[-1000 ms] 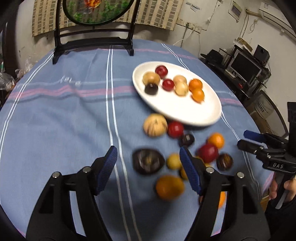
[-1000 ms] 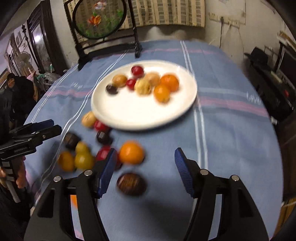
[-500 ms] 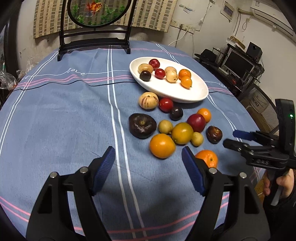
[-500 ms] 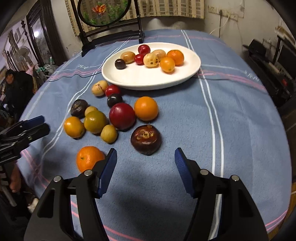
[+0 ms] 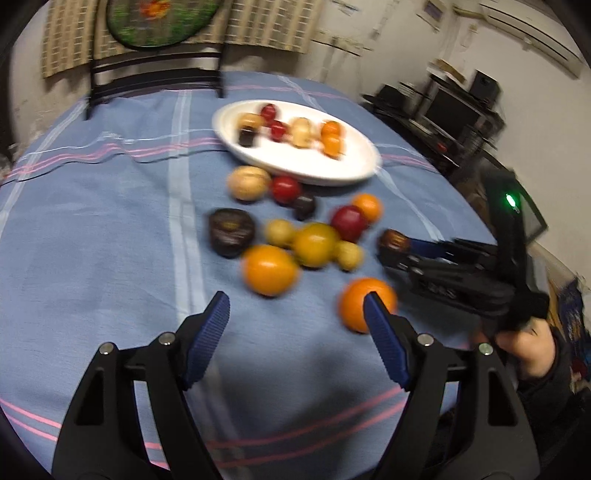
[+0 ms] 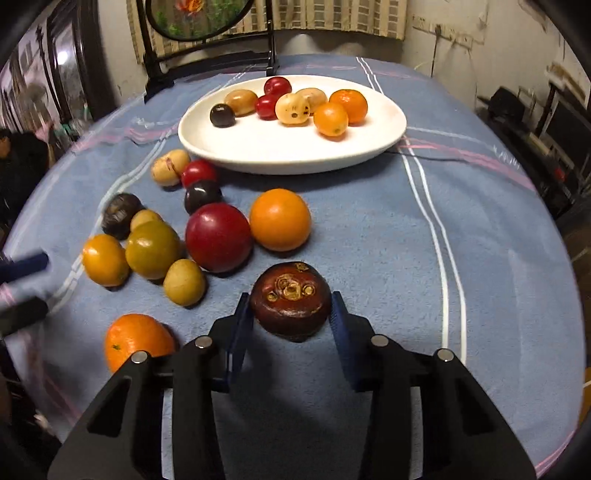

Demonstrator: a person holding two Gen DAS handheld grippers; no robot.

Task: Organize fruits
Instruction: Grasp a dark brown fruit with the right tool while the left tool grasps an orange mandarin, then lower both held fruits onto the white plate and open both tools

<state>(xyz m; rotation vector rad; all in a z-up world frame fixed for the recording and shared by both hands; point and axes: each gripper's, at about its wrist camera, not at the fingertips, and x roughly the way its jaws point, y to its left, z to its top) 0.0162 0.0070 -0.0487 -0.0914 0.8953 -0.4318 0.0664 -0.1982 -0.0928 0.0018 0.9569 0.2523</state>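
A white plate (image 6: 369, 147) holds several fruits at the far side of the blue cloth. Loose fruits lie in front of it: a red plum (image 6: 218, 236), an orange (image 6: 280, 218), a green-yellow fruit (image 6: 152, 249) and others. My right gripper (image 6: 291, 310) has its pads on both sides of a dark brown mangosteen (image 6: 291, 299) that rests on the cloth; it also shows in the left wrist view (image 5: 393, 239). My left gripper (image 5: 297, 314) is open and empty above the cloth, with an orange (image 5: 360, 308) by its right finger and another orange (image 5: 269, 269) ahead.
A round table with a blue striped cloth (image 6: 406, 240). A black-framed round screen (image 6: 199, 18) stands behind the plate. Electronics and shelves (image 5: 454, 110) stand to the right of the table. The left gripper's fingers (image 6: 22, 266) show at the right wrist view's left edge.
My right gripper has moved forward and closed around the dark mangosteen. My left gripper has shifted toward the loose fruits; its view is blurred by motion.
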